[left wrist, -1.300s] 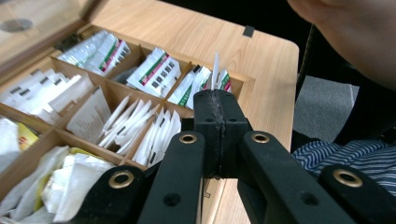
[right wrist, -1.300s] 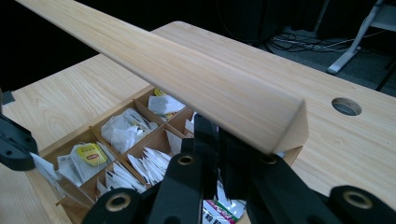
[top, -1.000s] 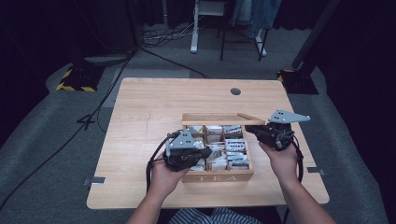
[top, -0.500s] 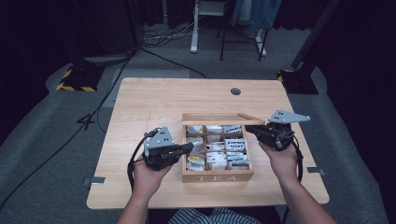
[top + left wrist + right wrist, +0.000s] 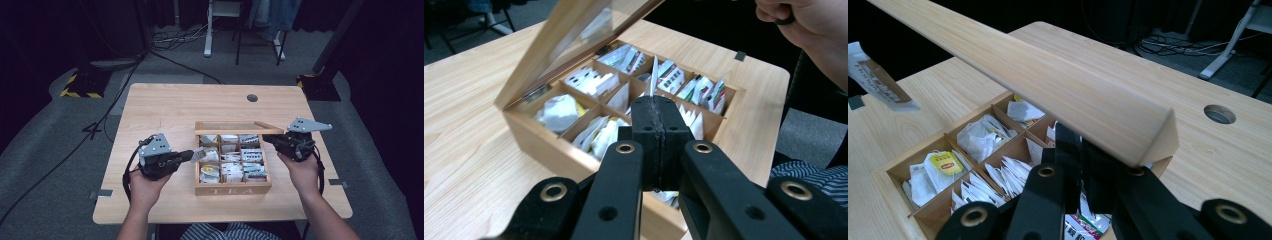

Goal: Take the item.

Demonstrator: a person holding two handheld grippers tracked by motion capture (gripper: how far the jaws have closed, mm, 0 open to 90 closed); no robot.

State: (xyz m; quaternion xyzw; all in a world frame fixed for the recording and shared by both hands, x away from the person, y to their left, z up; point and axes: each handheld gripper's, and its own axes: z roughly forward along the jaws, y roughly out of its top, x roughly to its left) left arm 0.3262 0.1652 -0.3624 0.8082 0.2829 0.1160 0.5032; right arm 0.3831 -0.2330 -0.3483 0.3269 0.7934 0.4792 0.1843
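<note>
A light wooden tea box with nine little compartments is sitting on the pale wooden bench, near the person's edge; the word TEA is showing on its front wall; paper tea bags are lying in the compartments, and one has a yellow label.

The left tool is sitting in the person's left hand, just to the left of the box; its black jaws are pressed together and are pinching a thin white tea bag packet by its lower edge; the packet is standing up on edge above the jaws; in the high view the tool's tip is just beside the box's left wall, and the packet is too small there to see well. From the right gripper view, a white and brown packet is hanging in the air at the left, over the bench and away from the box.

The right tool is sitting in the person's right hand, at the right back corner of the box; its jaws are pressed together under the front edge of the wooden lid with a clear window; the lid is being held up, tilted open over the back row; I cannot tell if the jaws are pinching the lid or only propping it.

A round hole is showing in the bench behind the box; black cables are lying on the grey floor beyond.
</note>
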